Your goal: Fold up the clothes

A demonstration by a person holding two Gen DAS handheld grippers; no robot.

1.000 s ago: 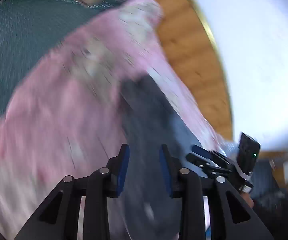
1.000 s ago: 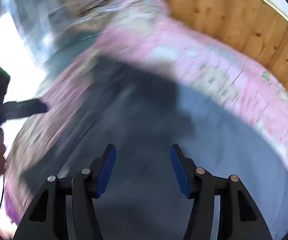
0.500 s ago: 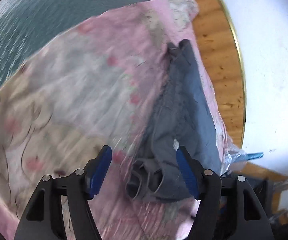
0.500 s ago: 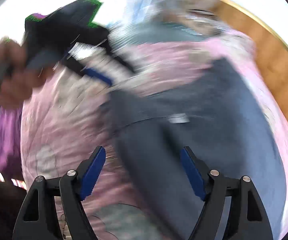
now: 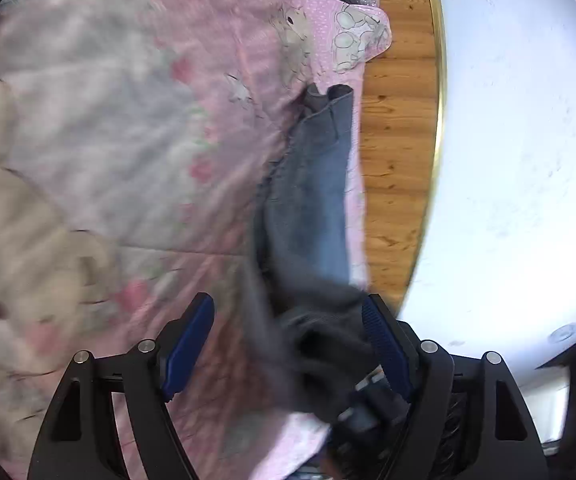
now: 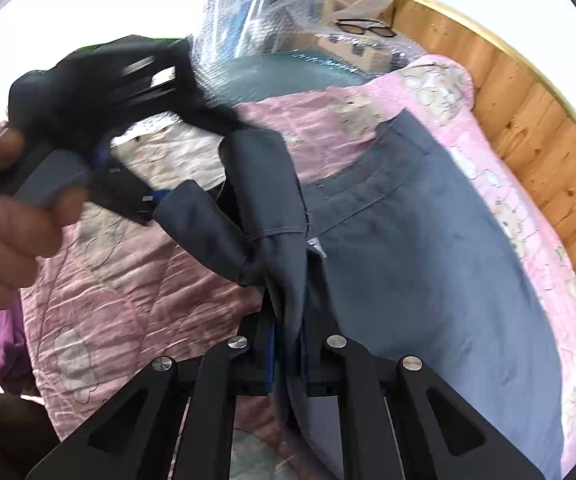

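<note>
Grey-blue cloth, a soft garment (image 6: 427,248), lies spread over the pink quilt (image 6: 128,300) on the bed, filling the centre and lower right of the right wrist view. The right tongs (image 6: 286,356) are clenched on a bunched fold of its near edge at lower centre. The left tongs (image 5: 288,344) stand released, jaws wide, with a rumpled part of the garment between them but not pinched. It looks light and limp, likely to sag and crease, so hems and corners seem the best places to take hold.
</note>
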